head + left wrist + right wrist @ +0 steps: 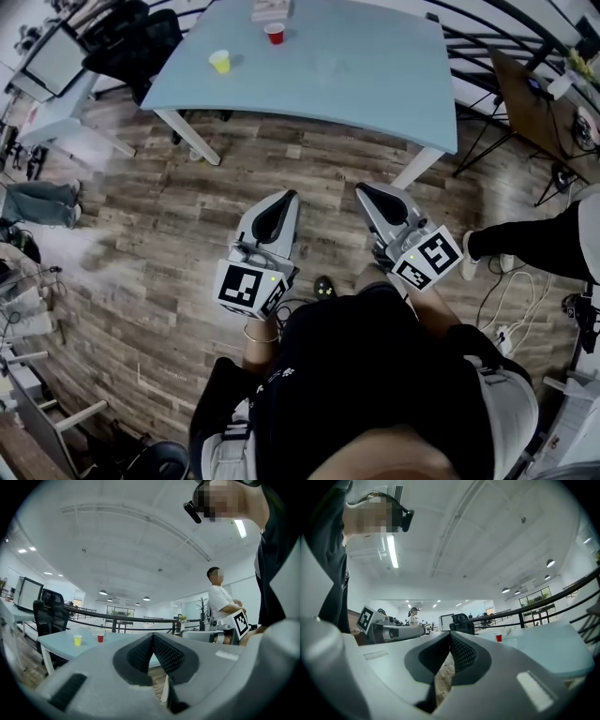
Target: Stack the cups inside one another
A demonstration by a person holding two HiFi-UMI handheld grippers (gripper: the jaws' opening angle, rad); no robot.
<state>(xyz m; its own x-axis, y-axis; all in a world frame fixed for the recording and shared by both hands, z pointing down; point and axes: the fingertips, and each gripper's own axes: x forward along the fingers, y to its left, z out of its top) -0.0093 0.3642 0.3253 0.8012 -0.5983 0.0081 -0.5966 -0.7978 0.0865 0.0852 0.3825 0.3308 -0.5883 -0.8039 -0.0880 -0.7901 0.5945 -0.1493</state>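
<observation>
Sitting pinched together and empty, well short of the surface (375, 84), the left claw (286, 195) and right claw (364, 187) are likely risking toppling the yellow cup (220, 62) or red cup (275, 34) if arriving unopened.

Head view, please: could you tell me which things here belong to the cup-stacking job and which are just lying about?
Job: yellow cup, red cup, the light blue table under them, left claw and right claw, both shut and empty.

Lying about: black office chair, floor cables.
</observation>
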